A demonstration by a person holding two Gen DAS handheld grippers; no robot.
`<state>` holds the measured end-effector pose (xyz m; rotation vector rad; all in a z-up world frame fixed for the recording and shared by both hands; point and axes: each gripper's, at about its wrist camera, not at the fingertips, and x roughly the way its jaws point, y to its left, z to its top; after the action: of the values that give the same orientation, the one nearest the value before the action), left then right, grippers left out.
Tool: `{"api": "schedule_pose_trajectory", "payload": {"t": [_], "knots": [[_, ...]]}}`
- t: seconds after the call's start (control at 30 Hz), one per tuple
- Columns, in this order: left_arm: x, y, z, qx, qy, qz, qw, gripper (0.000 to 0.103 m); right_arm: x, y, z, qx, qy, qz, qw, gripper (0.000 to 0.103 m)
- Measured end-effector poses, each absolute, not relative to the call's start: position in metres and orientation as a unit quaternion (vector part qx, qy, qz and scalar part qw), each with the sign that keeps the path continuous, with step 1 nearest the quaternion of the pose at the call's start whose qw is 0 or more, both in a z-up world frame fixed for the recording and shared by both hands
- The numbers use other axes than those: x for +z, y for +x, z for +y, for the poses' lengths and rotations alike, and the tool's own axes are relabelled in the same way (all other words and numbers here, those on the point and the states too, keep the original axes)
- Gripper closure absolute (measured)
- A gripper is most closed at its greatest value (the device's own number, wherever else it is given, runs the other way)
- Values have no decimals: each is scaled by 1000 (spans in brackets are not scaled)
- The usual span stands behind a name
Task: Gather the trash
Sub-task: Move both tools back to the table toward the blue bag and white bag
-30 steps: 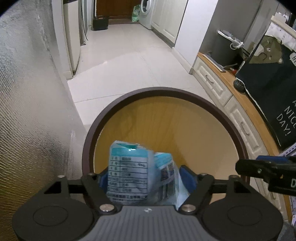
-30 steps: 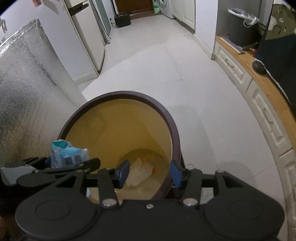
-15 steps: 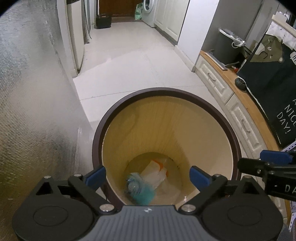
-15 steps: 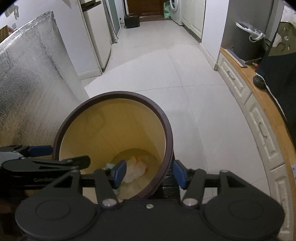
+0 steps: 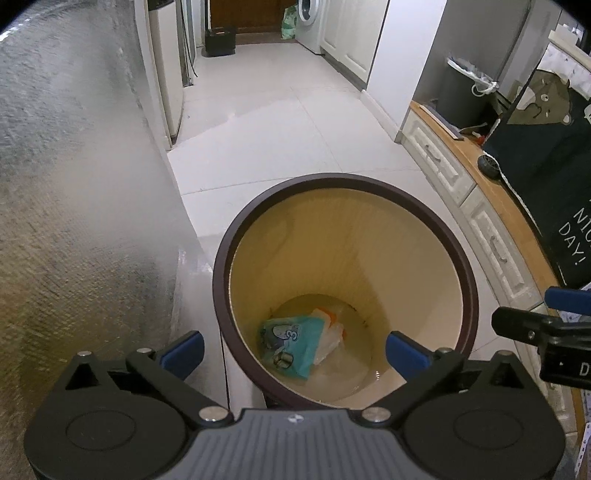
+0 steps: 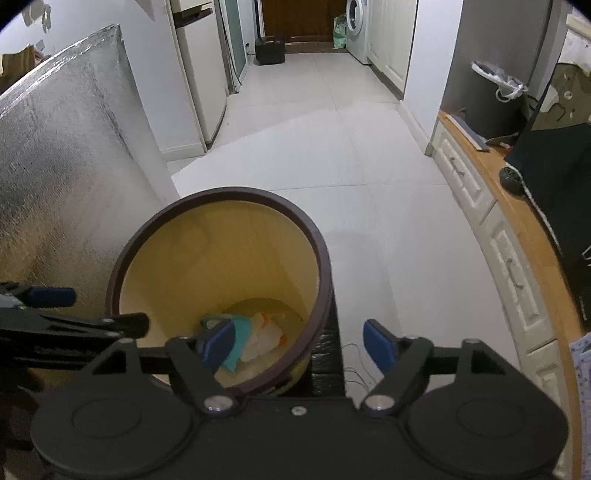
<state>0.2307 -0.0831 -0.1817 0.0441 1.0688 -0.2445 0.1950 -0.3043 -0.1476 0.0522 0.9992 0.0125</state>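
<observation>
Teal wrapper is seen deposited at 6 o'clock in the bin; both grippers, left gripper and right gripper, are spread empty, further trash unseen.

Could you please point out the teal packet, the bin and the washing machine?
teal packet (image 5: 291, 341): left wrist view, printed face.
bin (image 5: 373, 181): left wrist view, far brown rim.
washing machine (image 6: 356, 22): right wrist view, front.

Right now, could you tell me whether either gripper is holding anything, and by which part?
Nothing is held. The left gripper and right gripper are both open; the teal packet lies loose at the bottom of the bin.
</observation>
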Motion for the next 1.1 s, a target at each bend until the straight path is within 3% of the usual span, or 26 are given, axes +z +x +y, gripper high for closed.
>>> {"api": "schedule_pose_trajectory", "payload": {"t": [0.13, 0.2, 0.37, 0.7, 1.1], "knots": [[-173, 220, -80, -114, 23, 500, 858, 0, -142, 187, -306, 6, 13, 473, 881, 17], [-167, 215, -80, -114, 24, 496, 861, 0, -138, 182, -307, 5, 9, 467, 884, 7], [-151, 200, -77, -113, 26, 478, 871, 0, -124, 167, -311, -7, -5, 447, 895, 0], [-84, 154, -69, -124, 32, 395, 910, 0, -82, 132, -319, -23, -14, 392, 920, 0], [-1, 92, -45, -121, 29, 273, 954, 0, -8, 88, -300, 16, -8, 270, 963, 0]]}}
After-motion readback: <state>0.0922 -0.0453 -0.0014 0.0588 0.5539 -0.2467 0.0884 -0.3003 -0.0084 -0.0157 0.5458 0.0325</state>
